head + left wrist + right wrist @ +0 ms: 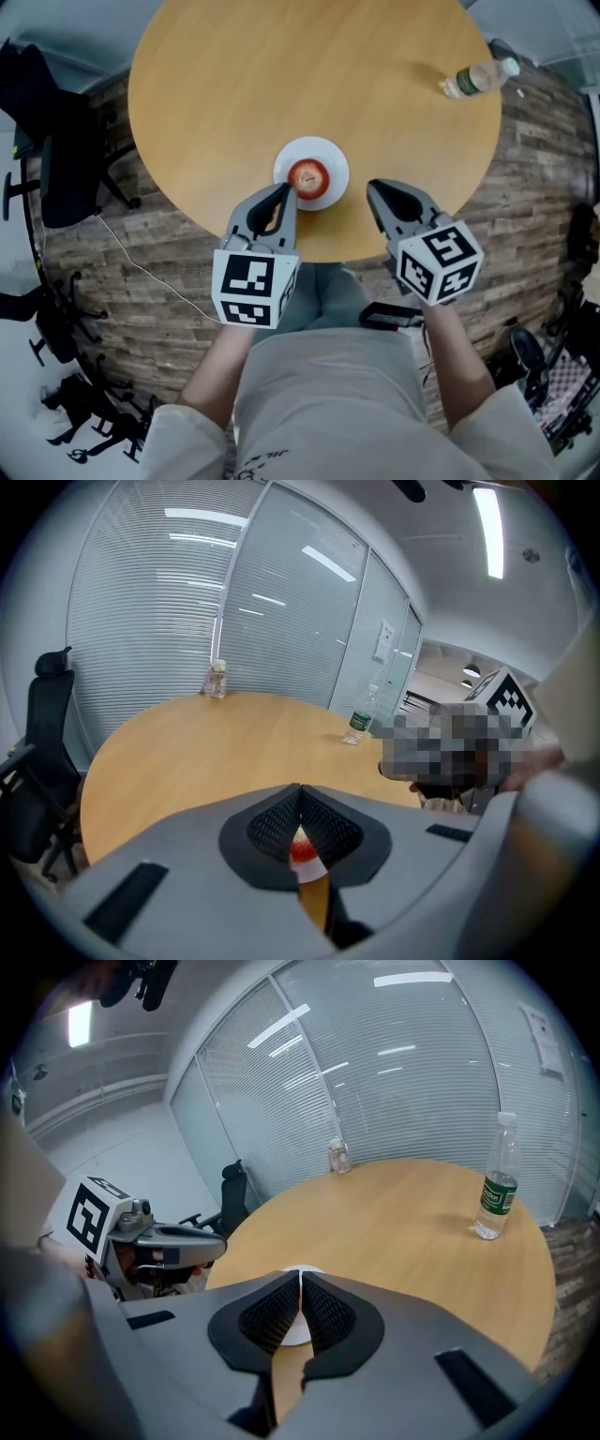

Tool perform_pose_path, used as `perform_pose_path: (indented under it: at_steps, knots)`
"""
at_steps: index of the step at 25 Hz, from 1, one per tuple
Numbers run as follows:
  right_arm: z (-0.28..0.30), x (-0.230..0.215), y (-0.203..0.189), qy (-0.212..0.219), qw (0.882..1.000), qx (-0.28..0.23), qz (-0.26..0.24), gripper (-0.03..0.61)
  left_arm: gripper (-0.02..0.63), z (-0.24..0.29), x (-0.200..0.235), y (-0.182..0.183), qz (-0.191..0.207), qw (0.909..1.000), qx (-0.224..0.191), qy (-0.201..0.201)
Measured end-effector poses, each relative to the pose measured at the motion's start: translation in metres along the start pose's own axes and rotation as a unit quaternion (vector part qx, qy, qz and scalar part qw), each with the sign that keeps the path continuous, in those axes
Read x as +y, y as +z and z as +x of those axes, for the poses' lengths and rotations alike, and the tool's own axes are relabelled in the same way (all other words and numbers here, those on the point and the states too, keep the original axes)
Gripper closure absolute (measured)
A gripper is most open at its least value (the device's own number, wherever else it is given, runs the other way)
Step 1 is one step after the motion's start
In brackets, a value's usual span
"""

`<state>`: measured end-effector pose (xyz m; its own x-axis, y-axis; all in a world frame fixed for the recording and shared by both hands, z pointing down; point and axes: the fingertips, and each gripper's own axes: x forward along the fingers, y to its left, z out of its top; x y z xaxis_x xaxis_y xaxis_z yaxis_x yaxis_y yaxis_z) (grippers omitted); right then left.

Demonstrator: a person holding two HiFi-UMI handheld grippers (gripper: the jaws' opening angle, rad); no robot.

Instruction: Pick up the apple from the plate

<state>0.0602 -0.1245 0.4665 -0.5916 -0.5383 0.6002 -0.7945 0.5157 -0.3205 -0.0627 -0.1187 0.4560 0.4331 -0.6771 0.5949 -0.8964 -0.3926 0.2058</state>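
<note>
A red apple (308, 175) lies on a small white plate (330, 152) near the front edge of the round wooden table (281, 75). My left gripper (284, 190) is shut and empty, its tips just left of the plate's near rim. My right gripper (373, 187) hangs shut and empty a short way right of the plate. In the left gripper view the apple (302, 851) shows beyond the shut left gripper (300, 787). In the right gripper view, only a slice of the plate (298, 1330) shows past the shut right gripper (300, 1274).
A water bottle (478, 78) lies at the table's far right. A small glass jar (217, 679) stands at the far rim. A black office chair (47, 141) is at the left. A dark phone (389, 316) rests on my lap.
</note>
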Motion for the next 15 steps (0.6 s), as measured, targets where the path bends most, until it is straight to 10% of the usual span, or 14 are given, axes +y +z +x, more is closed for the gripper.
perform_pose_path:
  at_steps: [15]
  knots:
    - [0.021, 0.0, -0.016, 0.009, 1.0, 0.021, 0.005, 0.547, 0.611, 0.027, 0.006, -0.021, 0.003, 0.9995, 0.03, -0.007]
